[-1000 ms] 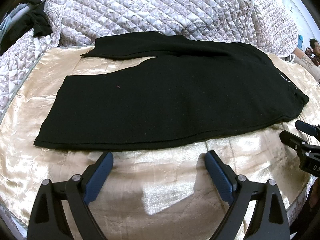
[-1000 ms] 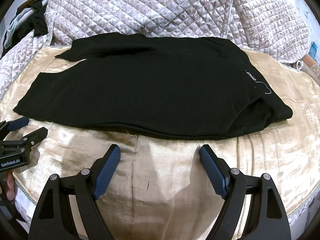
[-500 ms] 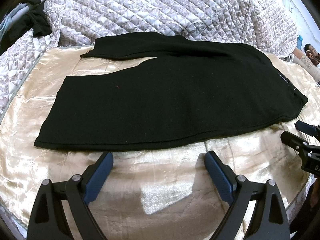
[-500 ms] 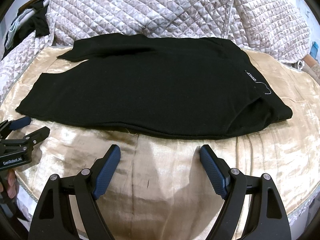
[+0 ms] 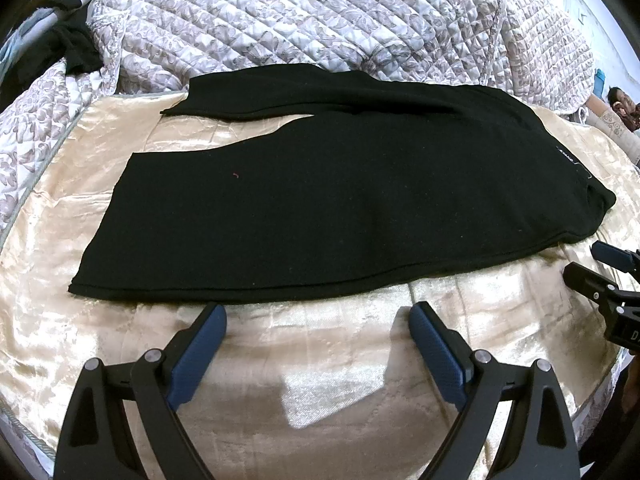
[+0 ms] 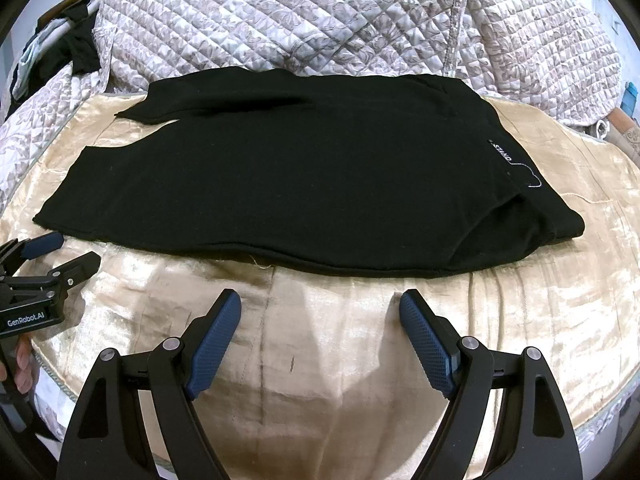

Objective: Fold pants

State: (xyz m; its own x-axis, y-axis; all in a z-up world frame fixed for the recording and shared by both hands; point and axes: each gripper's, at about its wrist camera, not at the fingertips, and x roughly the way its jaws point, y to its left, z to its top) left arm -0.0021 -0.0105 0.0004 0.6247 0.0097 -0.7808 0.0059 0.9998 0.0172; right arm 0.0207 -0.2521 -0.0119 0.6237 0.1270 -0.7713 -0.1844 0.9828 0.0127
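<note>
Black pants (image 5: 328,196) lie flat on a gold satin bedspread (image 5: 320,380), legs to the left, waistband with a small white label to the right; they also show in the right wrist view (image 6: 304,184). The far leg is splayed apart from the near one. My left gripper (image 5: 318,316) is open and empty, just short of the near leg's edge. My right gripper (image 6: 320,304) is open and empty, just short of the pants' near edge by the seat. Each gripper shows at the other view's side: the right one (image 5: 596,264), the left one (image 6: 60,252).
A quilted grey floral blanket (image 5: 320,20) is heaped behind the pants. Dark clothes (image 5: 72,44) lie at the far left. The gold bedspread's (image 6: 320,380) front edge curves close below the grippers. A person (image 5: 622,102) lies at the far right.
Both grippers have edged slightly forward toward the pants' near edge. The pants have not moved.
</note>
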